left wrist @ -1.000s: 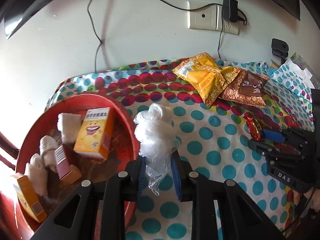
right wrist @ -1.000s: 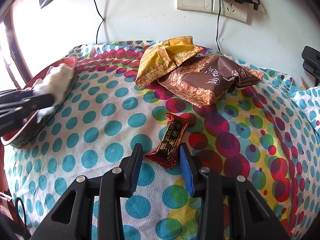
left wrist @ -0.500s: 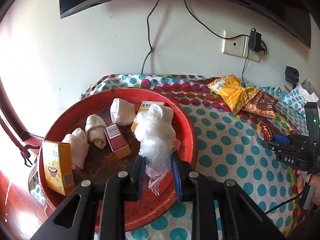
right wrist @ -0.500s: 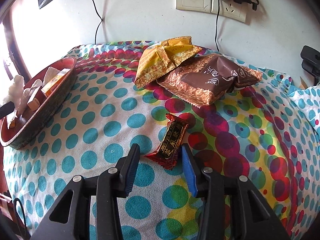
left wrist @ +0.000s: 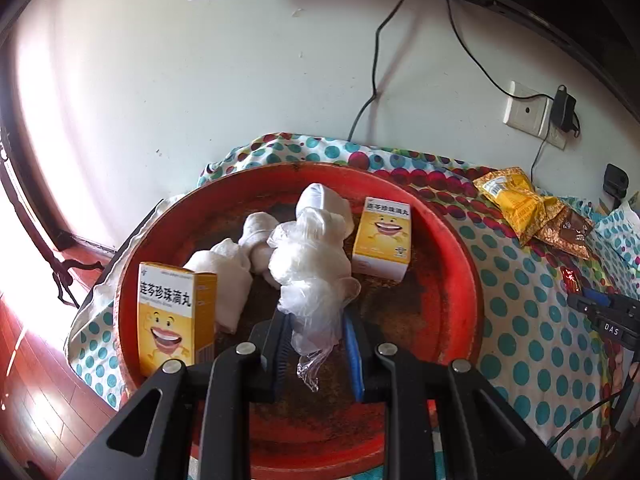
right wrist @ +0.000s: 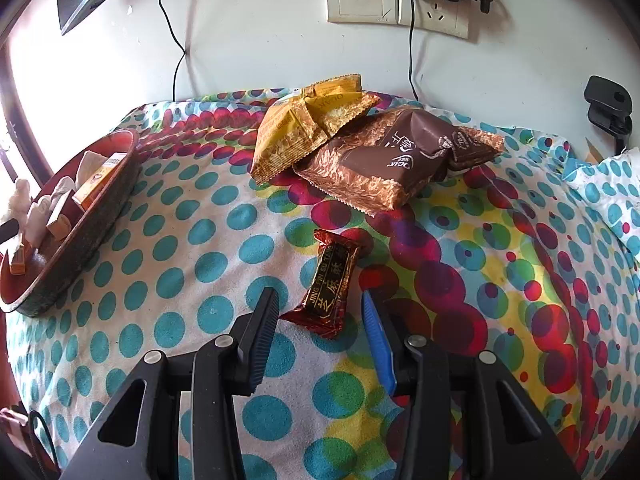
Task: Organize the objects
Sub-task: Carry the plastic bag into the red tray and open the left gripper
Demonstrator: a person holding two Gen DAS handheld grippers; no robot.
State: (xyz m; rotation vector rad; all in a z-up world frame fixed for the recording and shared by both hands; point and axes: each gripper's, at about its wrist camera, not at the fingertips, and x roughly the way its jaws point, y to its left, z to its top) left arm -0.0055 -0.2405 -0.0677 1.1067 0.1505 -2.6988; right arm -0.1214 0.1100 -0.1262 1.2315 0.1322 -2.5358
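Daylight glares in at the far left of the left wrist view, beside a round red tray (left wrist: 460, 240) resting on a polka-dot cloth (left wrist: 532, 344). Inside the tray, from left to right: a yellow carton (left wrist: 172, 316) with a smiling cartoon face standing upright at the rim, a few white wrapped bundles (left wrist: 236, 264) lying together, and a second yellow carton (left wrist: 384, 236) of the same print toward the far side. The left gripper (left wrist: 316, 344) is clamped on a crumpled clear plastic bag (left wrist: 312, 276), thin and glossy, bunched into a whitish wad above the pads with a twisted tail hanging below them; it hangs over the middle of the tray.

In the right wrist view the tray sits at the left edge. Farther right, against the wall, a yellow snack packet (right wrist: 304, 128) overlaps a brown snack packet (right wrist: 400, 156). Nearer lies a small dark-red candy bar (right wrist: 330, 286) with gold lettering, flat on the cloth. The right gripper (right wrist: 320, 324) straddles the bar's near end, its jaws having just been opening; they stand apart, with gaps visible on both sides of the wrapper.
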